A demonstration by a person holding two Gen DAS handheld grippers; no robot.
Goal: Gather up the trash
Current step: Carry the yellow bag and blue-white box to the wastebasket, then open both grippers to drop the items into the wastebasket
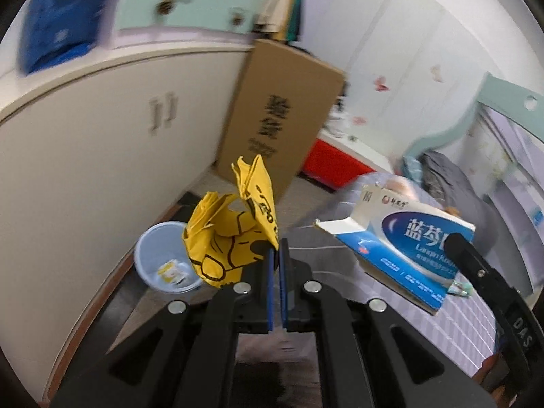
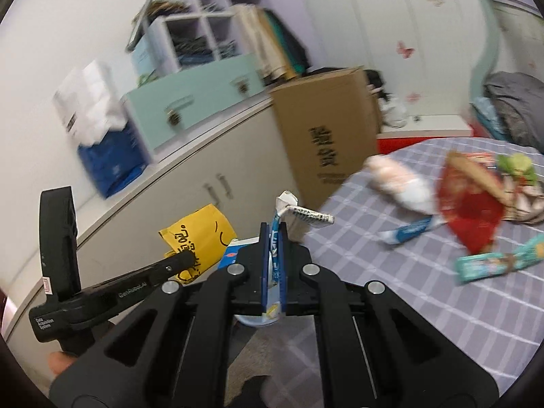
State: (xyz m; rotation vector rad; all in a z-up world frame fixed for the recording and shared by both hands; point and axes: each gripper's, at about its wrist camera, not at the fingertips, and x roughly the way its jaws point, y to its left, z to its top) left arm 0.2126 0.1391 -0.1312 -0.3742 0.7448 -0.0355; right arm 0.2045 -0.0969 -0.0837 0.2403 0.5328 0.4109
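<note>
The left tongs [image 1: 278,255] pinch a crumpled yellow wrapper [image 1: 231,234] by its edge above the pale bin [image 1: 149,255], the right tongs [image 2: 273,238] clamp a flattened blue carton [image 2: 277,234] (both light, limp, likely to flutter).

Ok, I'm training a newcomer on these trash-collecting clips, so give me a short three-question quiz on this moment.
1. True or false: the left claw is shut on a yellow wrapper.
2. What does the right claw grip? A) red fan B) blue-and-white box C) nothing
3. Fill in: the pale blue bin on the floor already holds a piece of ____.

Key: 1 true. 2 B, the flattened blue-and-white box. 3 trash.
</note>
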